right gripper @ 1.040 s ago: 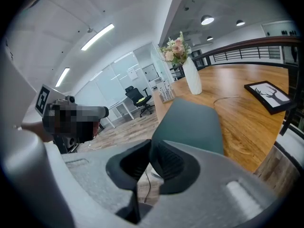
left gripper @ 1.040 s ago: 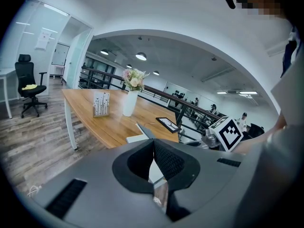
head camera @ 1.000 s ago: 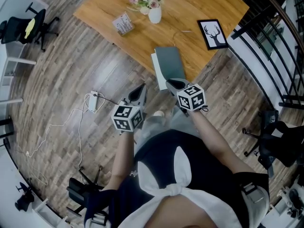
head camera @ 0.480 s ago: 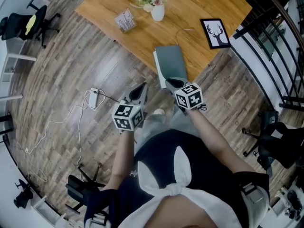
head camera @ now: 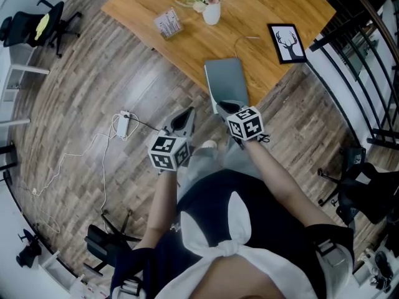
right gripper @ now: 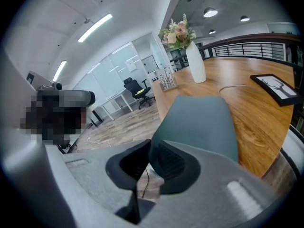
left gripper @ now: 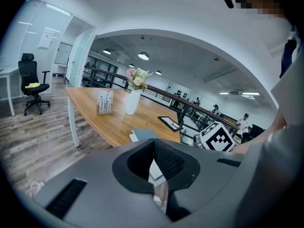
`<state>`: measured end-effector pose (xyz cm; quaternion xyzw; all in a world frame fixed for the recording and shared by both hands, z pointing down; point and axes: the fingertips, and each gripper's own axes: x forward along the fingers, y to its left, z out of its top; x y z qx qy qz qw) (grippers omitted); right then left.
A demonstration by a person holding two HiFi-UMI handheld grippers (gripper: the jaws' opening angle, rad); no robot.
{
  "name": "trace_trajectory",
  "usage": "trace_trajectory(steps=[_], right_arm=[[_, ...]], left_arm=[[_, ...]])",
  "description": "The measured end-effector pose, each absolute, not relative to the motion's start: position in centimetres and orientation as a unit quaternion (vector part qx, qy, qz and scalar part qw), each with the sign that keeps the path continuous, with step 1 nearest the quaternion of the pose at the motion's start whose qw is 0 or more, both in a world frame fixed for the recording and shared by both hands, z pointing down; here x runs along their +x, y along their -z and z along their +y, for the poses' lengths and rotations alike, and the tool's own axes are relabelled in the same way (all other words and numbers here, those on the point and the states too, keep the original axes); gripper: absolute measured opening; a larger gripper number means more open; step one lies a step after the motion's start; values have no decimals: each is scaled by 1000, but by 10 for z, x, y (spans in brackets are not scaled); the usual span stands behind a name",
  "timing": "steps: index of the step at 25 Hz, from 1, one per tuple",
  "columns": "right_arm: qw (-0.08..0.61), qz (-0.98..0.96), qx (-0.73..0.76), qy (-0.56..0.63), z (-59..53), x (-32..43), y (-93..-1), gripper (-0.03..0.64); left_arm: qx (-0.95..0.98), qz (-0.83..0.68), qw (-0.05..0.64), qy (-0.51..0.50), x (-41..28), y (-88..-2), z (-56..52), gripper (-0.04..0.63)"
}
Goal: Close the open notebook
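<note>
The notebook (head camera: 226,80) has a grey-green cover and lies at the near edge of the wooden table (head camera: 274,5). Its cover is almost flat, with a thin strip of white pages along the left side. My right gripper (head camera: 228,108) is at the notebook's near end. In the right gripper view the cover (right gripper: 202,122) runs down to the right gripper (right gripper: 149,151), whose jaw tips meet on the cover's near edge. My left gripper (head camera: 186,114) hangs over the floor left of the notebook, shut with nothing in it. The left gripper view shows the left gripper (left gripper: 153,142) and the notebook (left gripper: 145,134) beyond it.
On the table stand a white vase of flowers (head camera: 211,11), a small card stand (head camera: 168,22) and a framed deer picture (head camera: 288,42). A power strip with a white cable (head camera: 123,124) lies on the wood floor. A black railing (head camera: 349,61) runs along the right.
The notebook's cover has come down from a raised slant to nearly flat, and my right gripper has sunk with it. The left gripper has stayed still.
</note>
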<state>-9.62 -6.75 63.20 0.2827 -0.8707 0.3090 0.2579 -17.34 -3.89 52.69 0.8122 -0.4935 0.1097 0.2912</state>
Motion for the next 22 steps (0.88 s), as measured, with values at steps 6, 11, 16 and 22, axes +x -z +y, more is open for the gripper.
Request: trace_trajectory(steps=[6,11,16,22], right_arm=[[273,-866,278,-313,-66,-102,-644,52],[284,-864,274,-314,-66,-107,-652,57],[297,-863,268,-308,-66,-110,-659,63],[308,-863,264,-302,-65,-112,-665,71]], left_arm=[[808,-499,295,-108,-179,-529,-35,18],[805,-502,299,-106,-181,-531,-33,18],[802,-504,304,-104,-179,-535,-33,18],[800,-504,307,-108,-180,-539,-32,18]])
